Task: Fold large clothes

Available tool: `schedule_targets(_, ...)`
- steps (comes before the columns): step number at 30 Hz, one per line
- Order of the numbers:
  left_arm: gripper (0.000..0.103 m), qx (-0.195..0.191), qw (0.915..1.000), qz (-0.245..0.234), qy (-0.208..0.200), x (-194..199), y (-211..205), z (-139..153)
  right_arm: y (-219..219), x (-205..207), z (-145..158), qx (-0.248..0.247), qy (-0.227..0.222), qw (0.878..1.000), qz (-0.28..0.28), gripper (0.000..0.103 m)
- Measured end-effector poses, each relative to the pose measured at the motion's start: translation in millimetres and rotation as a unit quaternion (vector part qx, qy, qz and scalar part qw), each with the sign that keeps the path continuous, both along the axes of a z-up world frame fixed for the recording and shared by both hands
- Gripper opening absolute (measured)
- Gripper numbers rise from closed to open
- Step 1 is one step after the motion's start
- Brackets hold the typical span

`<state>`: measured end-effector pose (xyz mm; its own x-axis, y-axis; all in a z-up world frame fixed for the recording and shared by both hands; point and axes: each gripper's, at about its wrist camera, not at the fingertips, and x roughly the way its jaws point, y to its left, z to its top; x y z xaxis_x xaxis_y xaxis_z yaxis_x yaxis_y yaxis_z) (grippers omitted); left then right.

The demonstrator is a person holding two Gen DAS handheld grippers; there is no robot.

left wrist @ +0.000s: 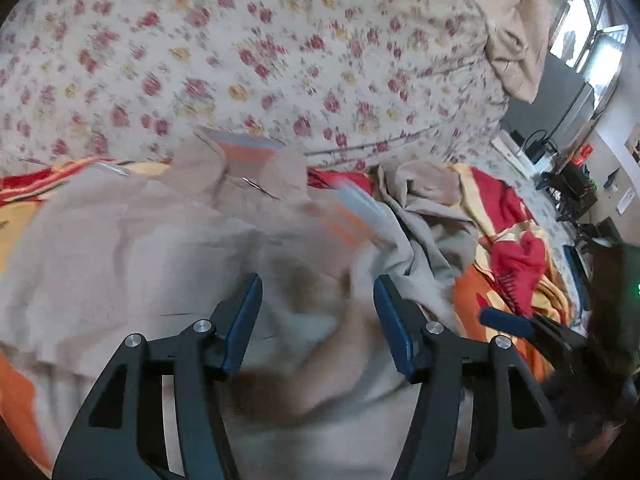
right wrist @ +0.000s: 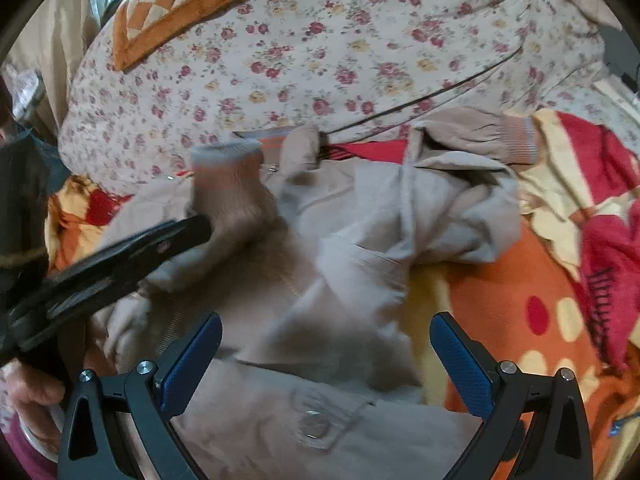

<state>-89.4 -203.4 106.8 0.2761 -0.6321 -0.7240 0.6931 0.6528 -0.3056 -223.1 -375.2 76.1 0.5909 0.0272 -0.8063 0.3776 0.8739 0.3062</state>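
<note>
Beige jacket (right wrist: 340,264) with orange-grey striped cuffs (right wrist: 518,140), floral cream sheet (left wrist: 256,52), red-orange-yellow blanket (right wrist: 532,280)

The jacket (right wrist: 340,240) lies on a blanket (right wrist: 520,300) on the bed; behind it a quilt (right wrist: 320,40), with a cushion (right wrist: 168,8) beyond.

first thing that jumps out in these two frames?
The beige jacket, rumpled across the middle of the bed on a loud orange-red blanket. Both grippers, left and right, hover open over it. Behind lies a floral quilt.
</note>
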Motion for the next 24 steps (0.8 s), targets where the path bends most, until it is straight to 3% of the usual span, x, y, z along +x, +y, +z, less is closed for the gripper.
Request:
schedule_targets(3,0.058,0.028,0.9986,0.017,-0.042,-5,36,13,3,10,2,0.033,-0.020,0.999,0.010,0.103)
schedule_targets(8,0.058,0.095,0.9884,0.091,-0.075,2,107,0,12,33,-3,0.023,0.001,1.000,0.020,0.103)
schedule_targets(14,0.058,0.144,0.9782,0.141,-0.050,18,150,-38,26,37,-16,0.070,0.007,0.996,0.061,0.103)
schedule_targets(18,0.058,0.150,0.9738,0.166,-0.038,25,151,-53,4,44,-40,0.042,0.040,0.998,0.010,0.103)
schedule_targets(20,0.058,0.154,0.9716,0.176,-0.037,29,148,-54,-17,39,-49,0.031,0.064,0.997,-0.033,0.091)
schedule_targets(21,0.058,0.157,0.9700,0.181,-0.038,31,150,-55,-24,35,-51,0.031,0.074,0.996,-0.049,0.091)
schedule_targets(24,0.058,0.160,0.9689,0.185,-0.039,31,151,-56,-34,21,-46,0.033,0.063,0.996,-0.056,0.091)
